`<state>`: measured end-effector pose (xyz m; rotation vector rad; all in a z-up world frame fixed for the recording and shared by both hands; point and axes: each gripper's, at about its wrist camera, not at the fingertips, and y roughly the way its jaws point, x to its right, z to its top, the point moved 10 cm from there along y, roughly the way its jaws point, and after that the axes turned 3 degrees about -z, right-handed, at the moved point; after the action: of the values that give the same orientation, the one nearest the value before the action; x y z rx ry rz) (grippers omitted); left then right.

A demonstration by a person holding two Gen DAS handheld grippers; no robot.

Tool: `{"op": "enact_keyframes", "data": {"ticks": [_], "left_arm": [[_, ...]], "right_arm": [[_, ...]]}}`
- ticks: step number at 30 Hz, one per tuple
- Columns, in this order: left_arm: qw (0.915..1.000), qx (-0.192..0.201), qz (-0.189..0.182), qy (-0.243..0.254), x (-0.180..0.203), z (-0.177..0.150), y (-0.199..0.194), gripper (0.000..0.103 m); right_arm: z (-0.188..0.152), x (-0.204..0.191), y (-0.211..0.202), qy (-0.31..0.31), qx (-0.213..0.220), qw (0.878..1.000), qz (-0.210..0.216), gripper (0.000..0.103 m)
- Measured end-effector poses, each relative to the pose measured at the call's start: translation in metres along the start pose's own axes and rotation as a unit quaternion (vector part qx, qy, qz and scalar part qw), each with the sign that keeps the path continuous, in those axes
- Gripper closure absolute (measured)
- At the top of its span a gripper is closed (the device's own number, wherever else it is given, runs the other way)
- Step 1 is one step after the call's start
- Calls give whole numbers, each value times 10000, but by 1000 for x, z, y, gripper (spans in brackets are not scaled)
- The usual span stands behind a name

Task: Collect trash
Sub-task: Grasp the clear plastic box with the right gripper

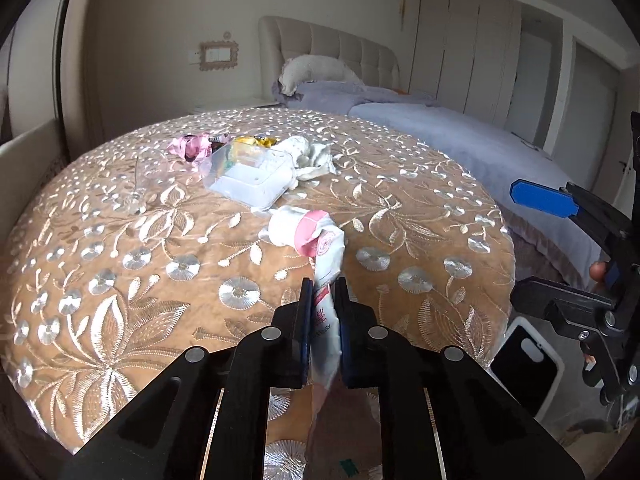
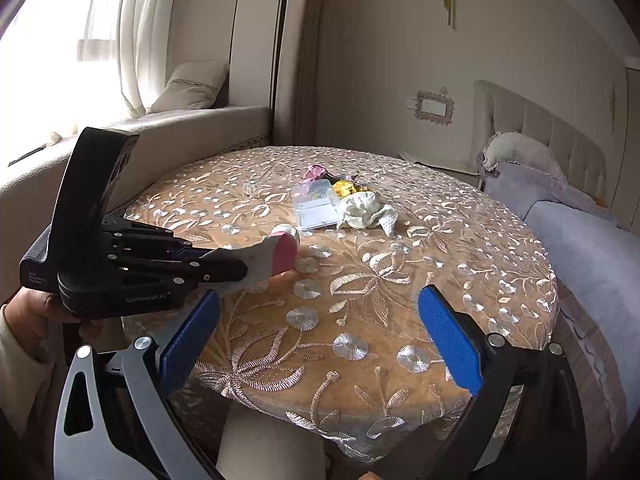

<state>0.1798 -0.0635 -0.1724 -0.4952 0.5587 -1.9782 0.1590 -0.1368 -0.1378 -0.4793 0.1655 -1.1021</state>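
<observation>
Bedroom setting: a round table (image 1: 120,320) under a tan cloth with silver floral embroidery fills the centre of both views, with a bed (image 1: 460,136) at upper right in the left wrist view and a curtained window at upper left in the right wrist view. Litter lies in a loose cluster at upper centre of the table: a pink foil wrapper (image 1: 194,146), a yellow wrapper (image 1: 256,142), a clear plastic tray (image 1: 248,178), a crumpled tissue (image 1: 310,158) and, to their left, a clear tipped glass (image 1: 144,178). The left gripper (image 1: 325,316), at lower centre of its own view, has its 2 jaws pressed onto the tail of a white-and-pink plastic packet (image 1: 308,232), whose bunched far end reaches toward frame centre; whether that end rests on the cloth or hangs just above it cannot be told. Judged from its creases and sag, the packet is light, limp and somewhat slick film, not fragile, so a firm pinch on a gathered fold, as shown, should suit it better than a grip on the flat face. The right gripper (image 2: 320,344), at the bottom of its view, has its 2 blue-padded jaws spread wide, holding nothing and touching nothing, poised above the near table edge. A white-rimmed dark object, possibly a bin (image 1: 524,364), shows at lower right of the left wrist view, beside the table.
</observation>
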Motion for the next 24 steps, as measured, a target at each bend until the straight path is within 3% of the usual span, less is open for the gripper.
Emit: {"op": "enact_keyframes", "data": {"ticks": [6, 11, 24], "left_arm": [[9994, 296, 176, -45, 6, 22, -21, 97], [9974, 395, 545, -260, -3, 38, -32, 97], [9914, 651, 1070, -379, -37, 70, -65, 97]], "right_arm": [[3, 7, 5, 129, 17, 9999, 39, 5], [13, 9, 10, 275, 56, 9995, 160, 5], [77, -5, 47, -162, 374, 9986, 335, 5]]}}
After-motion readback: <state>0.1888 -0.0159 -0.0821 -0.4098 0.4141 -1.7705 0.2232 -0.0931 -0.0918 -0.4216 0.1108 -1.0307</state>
